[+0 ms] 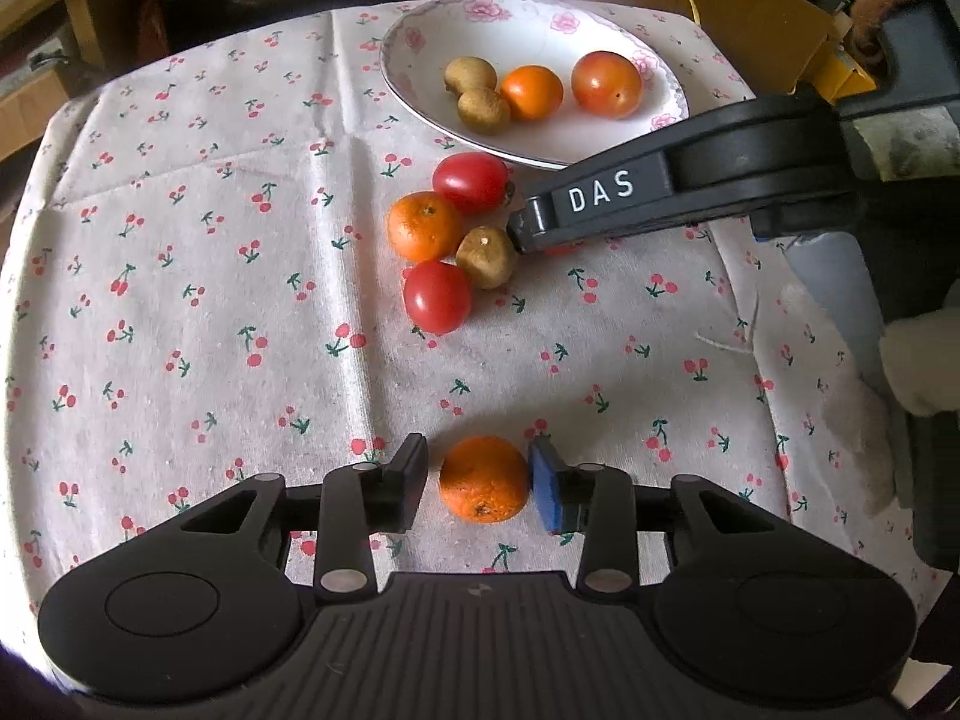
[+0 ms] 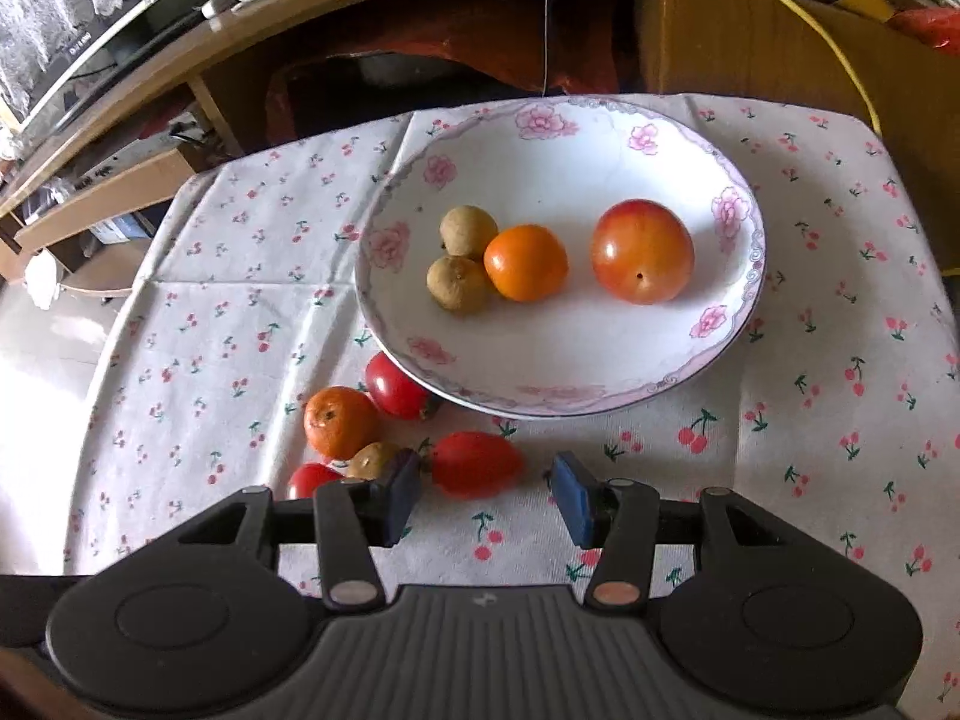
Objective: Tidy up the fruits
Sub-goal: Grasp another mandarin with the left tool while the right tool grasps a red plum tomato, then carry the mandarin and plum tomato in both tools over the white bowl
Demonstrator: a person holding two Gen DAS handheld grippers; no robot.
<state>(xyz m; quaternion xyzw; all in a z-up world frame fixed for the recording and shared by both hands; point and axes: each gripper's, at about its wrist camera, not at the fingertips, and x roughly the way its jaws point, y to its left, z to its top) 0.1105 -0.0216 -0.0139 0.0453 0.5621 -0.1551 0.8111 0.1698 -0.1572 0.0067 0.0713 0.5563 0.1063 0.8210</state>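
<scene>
Left wrist view is showing the plate (image 1: pixel 414 36) already holding four fruits, so the rest, judging by the task, are waiting beside it to be gathered; the left gripper (image 1: pixel 478 483) is bracketing a small orange (image 1: pixel 483 479) well short of the plate, blue pad touching, black pad just clear; the right gripper (image 2: pixel 485 495) is standing part-open around a long red tomato (image 2: pixel 475 463) near the plate's rim, gripping nothing.
</scene>
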